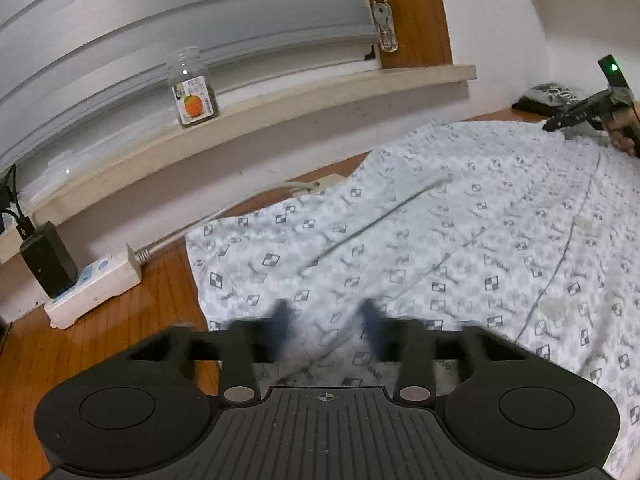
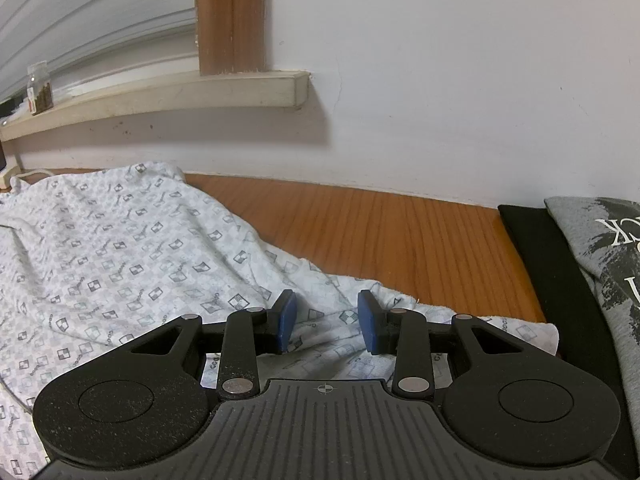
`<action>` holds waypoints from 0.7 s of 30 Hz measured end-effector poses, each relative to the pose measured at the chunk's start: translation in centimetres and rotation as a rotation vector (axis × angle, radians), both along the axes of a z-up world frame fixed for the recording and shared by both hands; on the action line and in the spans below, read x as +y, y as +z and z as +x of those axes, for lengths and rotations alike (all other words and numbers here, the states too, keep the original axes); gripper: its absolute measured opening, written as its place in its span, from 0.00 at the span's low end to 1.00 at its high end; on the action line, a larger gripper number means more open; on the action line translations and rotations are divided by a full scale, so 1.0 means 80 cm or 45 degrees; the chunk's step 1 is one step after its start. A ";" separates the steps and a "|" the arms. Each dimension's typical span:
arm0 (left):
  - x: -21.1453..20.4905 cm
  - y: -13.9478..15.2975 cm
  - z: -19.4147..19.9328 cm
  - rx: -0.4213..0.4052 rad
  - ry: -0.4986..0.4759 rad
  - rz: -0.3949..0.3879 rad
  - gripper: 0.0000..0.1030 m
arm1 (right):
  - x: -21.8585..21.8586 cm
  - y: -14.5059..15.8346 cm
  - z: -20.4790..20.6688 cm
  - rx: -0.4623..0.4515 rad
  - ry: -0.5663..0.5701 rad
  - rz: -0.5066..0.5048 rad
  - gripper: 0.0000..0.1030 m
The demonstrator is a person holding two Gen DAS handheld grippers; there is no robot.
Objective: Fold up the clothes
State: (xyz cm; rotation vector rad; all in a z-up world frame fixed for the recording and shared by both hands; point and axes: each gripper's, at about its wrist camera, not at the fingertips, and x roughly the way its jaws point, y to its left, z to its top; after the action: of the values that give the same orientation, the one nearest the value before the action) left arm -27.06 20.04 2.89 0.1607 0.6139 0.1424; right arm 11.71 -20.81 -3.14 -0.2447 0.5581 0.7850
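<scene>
Left gripper (image 1: 328,328), blurred, jaws seemingly apart over the patterned garment (image 1: 460,232). Right gripper (image 2: 328,320), jaws apart, straddles its hem; both should pinch edges evenly before folding.

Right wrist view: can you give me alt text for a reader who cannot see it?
The right gripper, blue pads apart, hovers over the edge of a white patterned garment spread on a wooden table. A grey printed garment lies at right.

Dim, even indoor light; fisheye-bent edges; left tongs (image 1: 328,330) motion-blurred.
</scene>
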 end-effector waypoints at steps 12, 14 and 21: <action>0.018 0.038 -0.049 -0.022 0.048 -0.076 0.46 | 0.000 0.000 0.000 0.001 -0.001 0.001 0.34; 0.041 0.044 -0.047 -0.077 0.098 -0.146 0.50 | -0.001 0.000 0.000 0.002 -0.001 0.000 0.34; 0.095 0.022 0.037 -0.025 0.094 -0.221 0.71 | 0.000 0.000 0.000 0.005 0.000 0.001 0.35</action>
State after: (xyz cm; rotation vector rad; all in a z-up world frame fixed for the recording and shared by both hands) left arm -24.08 27.67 4.63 -0.0312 0.6099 0.1609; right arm 11.68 -20.85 -3.11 -0.2422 0.5616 0.7856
